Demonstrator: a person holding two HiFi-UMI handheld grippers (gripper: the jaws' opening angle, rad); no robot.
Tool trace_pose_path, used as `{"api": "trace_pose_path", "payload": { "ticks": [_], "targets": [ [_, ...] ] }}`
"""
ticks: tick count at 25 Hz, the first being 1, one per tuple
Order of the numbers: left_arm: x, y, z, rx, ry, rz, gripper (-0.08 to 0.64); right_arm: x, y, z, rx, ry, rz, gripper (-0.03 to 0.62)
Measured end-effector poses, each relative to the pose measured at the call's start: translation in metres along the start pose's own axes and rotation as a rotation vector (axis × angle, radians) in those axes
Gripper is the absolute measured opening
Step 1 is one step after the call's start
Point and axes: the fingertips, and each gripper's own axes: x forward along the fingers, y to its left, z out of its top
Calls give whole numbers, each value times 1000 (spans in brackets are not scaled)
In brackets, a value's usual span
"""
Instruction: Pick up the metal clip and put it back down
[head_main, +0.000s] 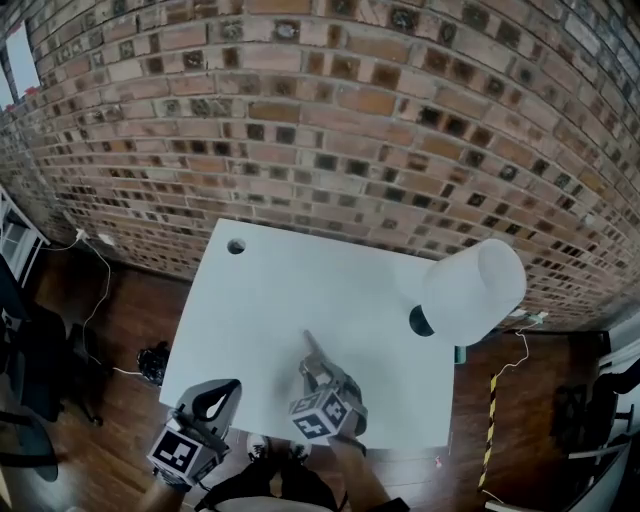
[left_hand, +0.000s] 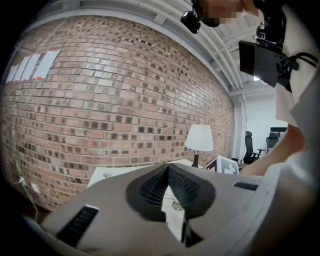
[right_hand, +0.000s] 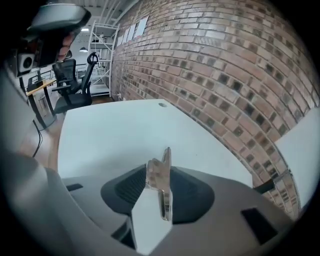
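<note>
Right gripper (head_main: 318, 373) pitched down over white table (head_main: 260, 300); jaws parted to a narrow gap, gripping nothing; metal clip (right_hand: 161, 175) stands on edge between them, sticking out past the tips; left gripper (head_main: 228, 388) alongside, jaw tips together, empty.

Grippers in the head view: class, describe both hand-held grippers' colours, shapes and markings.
The left gripper and right gripper match: grey moulded bodies, black textured pads lining the jaws, and a cube with black-and-white square markers on each.
</note>
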Motion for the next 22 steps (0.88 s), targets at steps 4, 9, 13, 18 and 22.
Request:
{"api": "trace_pose_path", "payload": {
  "ticks": [4, 9, 13, 18, 22],
  "targets": [
    [-3, 17, -11, -4, 24, 11, 5, 19, 9, 2, -86, 35, -30, 160],
    [-7, 30, -22, -15, 45, 22, 5, 41, 11, -11, -239, 110, -111, 160],
    [-10, 33, -30, -25, 59, 21, 5, 50, 8, -19, -347, 163, -175, 109],
    [-12, 36, -35, -31, 68, 21, 5, 50, 10, -20, -325, 152, -186, 64],
    [-11, 38, -32, -27, 61, 20, 5, 46, 11, -18, -261, 124, -158, 63]
  ]
}}
